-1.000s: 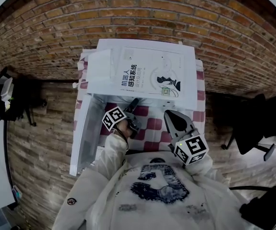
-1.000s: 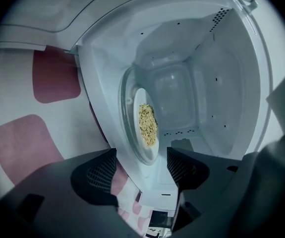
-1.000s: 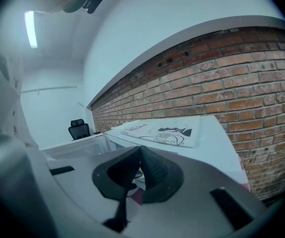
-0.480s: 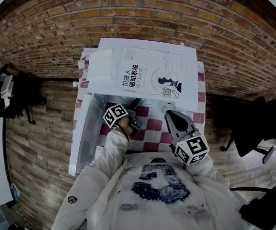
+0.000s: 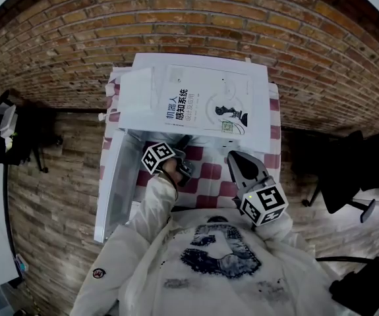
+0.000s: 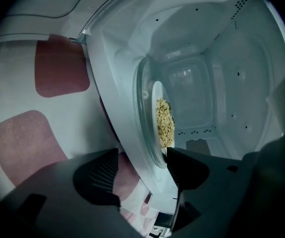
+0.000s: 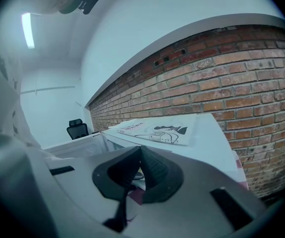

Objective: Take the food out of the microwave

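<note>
The white microwave (image 5: 255,120) stands on a red-and-white checked table (image 5: 209,173) with its door (image 5: 113,189) swung open to the left. In the left gripper view the cavity (image 6: 201,83) holds a glass turntable (image 6: 143,95) bearing a plate of pale yellow food (image 6: 164,123). My left gripper (image 6: 142,175) is open at the cavity's mouth, its jaws astride the front sill just short of the food. In the head view that left gripper (image 5: 182,143) reaches under the microwave's top. My right gripper (image 5: 242,166) hangs back, shut on nothing; the right gripper (image 7: 140,170) points up over the microwave's top.
A printed booklet (image 5: 202,107) lies on top of the microwave. A brick wall (image 5: 196,25) runs behind it. The open door juts out at the left. Black office chairs (image 5: 350,170) stand at the right and far left on the wood floor.
My left gripper has edged slightly forward toward the microwave's opening. The right gripper has hardly moved.
</note>
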The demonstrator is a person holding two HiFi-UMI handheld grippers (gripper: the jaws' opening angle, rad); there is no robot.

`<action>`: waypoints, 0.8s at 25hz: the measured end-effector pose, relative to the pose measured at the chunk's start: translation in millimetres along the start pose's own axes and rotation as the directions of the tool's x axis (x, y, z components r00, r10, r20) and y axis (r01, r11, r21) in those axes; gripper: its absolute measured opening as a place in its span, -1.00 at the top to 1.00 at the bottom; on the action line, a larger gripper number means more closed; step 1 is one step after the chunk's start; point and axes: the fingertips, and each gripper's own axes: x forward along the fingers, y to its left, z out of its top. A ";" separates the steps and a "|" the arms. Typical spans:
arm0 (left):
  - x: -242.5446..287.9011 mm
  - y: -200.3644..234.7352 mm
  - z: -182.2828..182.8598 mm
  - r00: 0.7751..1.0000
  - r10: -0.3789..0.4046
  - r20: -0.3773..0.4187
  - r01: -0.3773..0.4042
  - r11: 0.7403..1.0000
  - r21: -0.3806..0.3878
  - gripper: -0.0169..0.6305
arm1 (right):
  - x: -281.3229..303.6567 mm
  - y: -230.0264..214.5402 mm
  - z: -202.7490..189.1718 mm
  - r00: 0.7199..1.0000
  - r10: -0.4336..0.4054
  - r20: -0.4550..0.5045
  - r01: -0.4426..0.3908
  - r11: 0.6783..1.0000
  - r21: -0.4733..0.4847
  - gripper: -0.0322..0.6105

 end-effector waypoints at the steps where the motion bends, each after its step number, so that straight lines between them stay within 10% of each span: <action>1: -1.3 0.8 0.6 1.000 0.001 0.006 -0.001 1.000 -0.004 -0.03 | 0.5 0.6 0.0 1.000 0.002 0.000 -0.002 1.000 0.001 0.86; 20: -23.3 11.3 -2.1 0.998 -0.043 0.037 0.046 0.995 -0.087 0.07 | 5.2 11.3 -6.3 1.000 0.020 -0.014 -0.019 0.999 0.030 0.86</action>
